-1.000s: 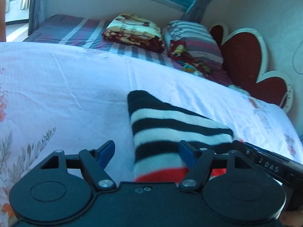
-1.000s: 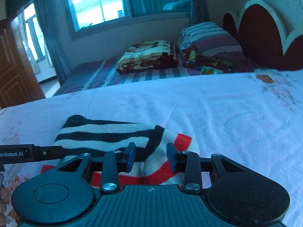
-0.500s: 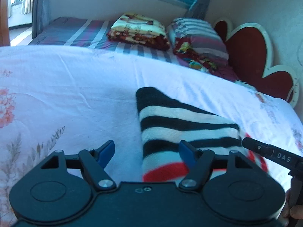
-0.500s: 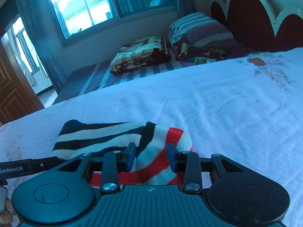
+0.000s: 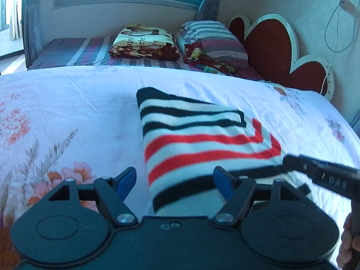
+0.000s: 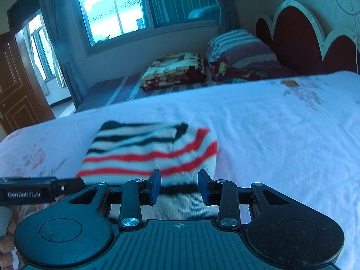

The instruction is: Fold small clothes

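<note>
Daylight from a wide window [image 6: 117, 11] with grey curtains fills a bedroom where a bed under a white sheet printed with pink and orange flowers [image 5: 67, 103] carries the work. At the sheet's left edge the flower print is densest. Beyond the far edge lies a second bed with a purple-and-white striped sheet [image 5: 90, 54], bearing a folded cream-and-maroon printed blanket [image 5: 144, 42], then a striped pillow [image 5: 211, 38], and to the right a red scalloped headboard with a white border [image 5: 270, 45].

Near the middle of the flowered sheet rests the small knitted garment striped in black, white and red [image 5: 198, 139], folded into a rough rectangle with its black-banded end toward the far edge and its near end reaching under both tools.

The left gripper [image 5: 175, 180] has wide jaws that have just been opening further. The garment's left edge lies between its blue pads, which do not press on the cloth.

The right gripper [image 6: 180, 186] hangs over the garment's near right part with its jaws set narrow. White ribbed cloth shows in the gap between its blue pads, though whether they pinch it I cannot tell. In the left wrist view it shows as a black bar at the garment's right corner.
</note>
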